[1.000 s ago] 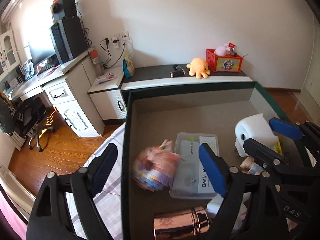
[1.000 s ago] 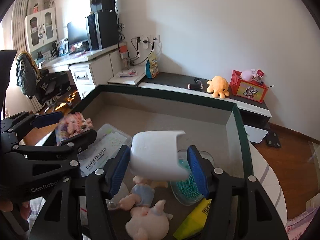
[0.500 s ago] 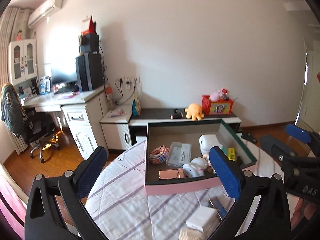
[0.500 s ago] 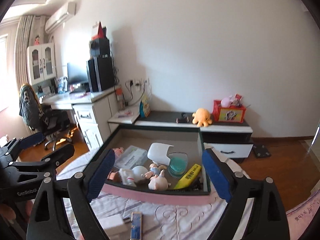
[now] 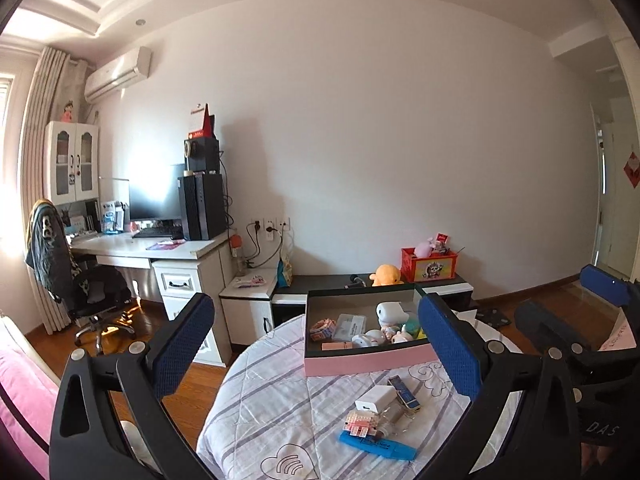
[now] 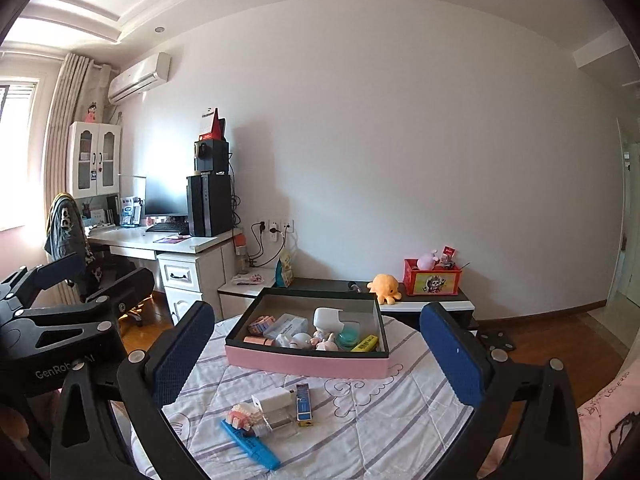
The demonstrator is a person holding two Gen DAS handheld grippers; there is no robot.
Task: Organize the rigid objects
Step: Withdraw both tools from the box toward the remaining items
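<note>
Both the left gripper [image 5: 316, 344] and the right gripper [image 6: 316, 352] have jaws wide apart (holding nothing); the pink box [image 6: 306, 364] sits centre frame on the surface [image 6: 400, 408].

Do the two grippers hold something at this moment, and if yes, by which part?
Nothing is held. The left gripper and the right gripper are both open and empty, above the table, back from the pink box.

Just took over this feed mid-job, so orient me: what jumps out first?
The pink-sided box sits at the far side of the round table, already crowded with small toys and containers. Nearer the cameras, a loose cluster waits on the striped cloth: a white charger, a blue highlighter and a small brick figure. Both the left gripper and right gripper are open and empty.
</note>
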